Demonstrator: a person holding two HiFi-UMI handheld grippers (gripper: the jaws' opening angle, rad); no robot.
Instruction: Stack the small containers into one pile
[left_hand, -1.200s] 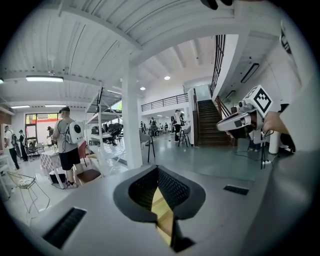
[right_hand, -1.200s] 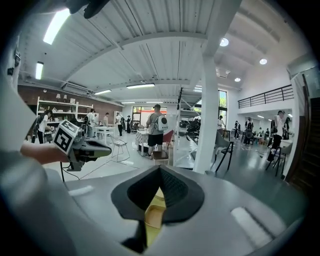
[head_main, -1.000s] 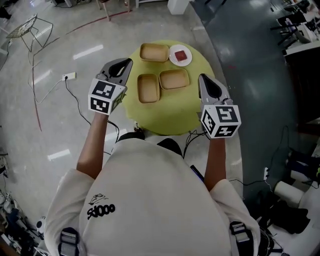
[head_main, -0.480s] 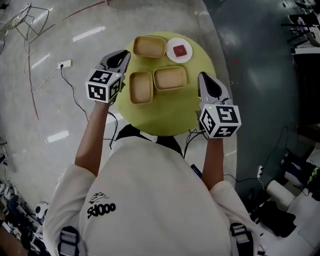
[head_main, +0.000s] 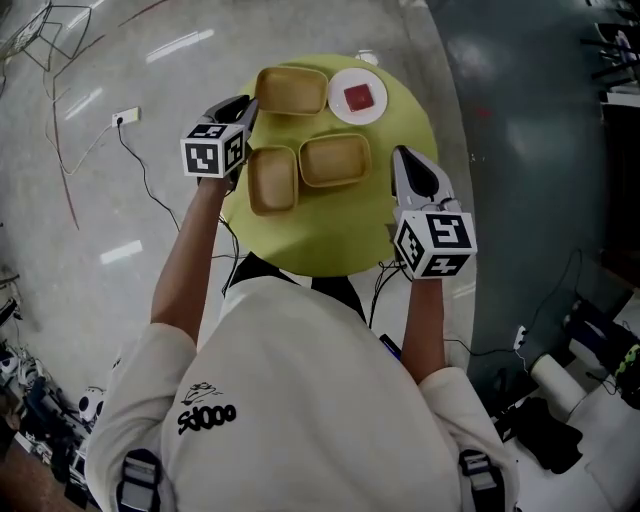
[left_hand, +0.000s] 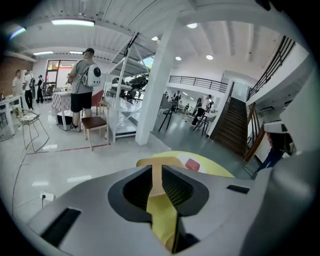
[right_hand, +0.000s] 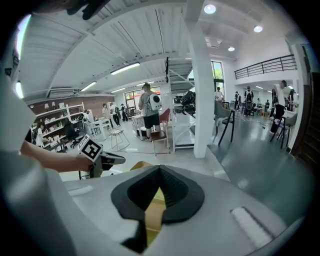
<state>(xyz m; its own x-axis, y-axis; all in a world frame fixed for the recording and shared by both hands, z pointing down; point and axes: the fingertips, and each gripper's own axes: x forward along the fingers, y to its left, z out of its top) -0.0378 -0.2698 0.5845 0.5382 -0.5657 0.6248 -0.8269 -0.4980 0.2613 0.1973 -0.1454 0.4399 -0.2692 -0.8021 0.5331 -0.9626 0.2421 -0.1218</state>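
Observation:
Three tan rectangular containers lie apart on the round yellow-green table: one at the far left, one at the near left, one in the middle. My left gripper hovers at the table's left edge, its tip beside the far-left container, jaws together and empty. In the left gripper view that container shows just past the left gripper. My right gripper is over the table's right edge, right of the middle container, shut with nothing held. The right gripper view shows the right gripper closed.
A white round plate with a red piece sits at the table's far right. A power strip with a cable lies on the floor to the left. Behind the table stand a chair, a white pillar and people.
Both grippers have sunk toward the table. The left one went forward and rolled, ending beside the far-left container. The right one shifted slightly forward along the right edge.

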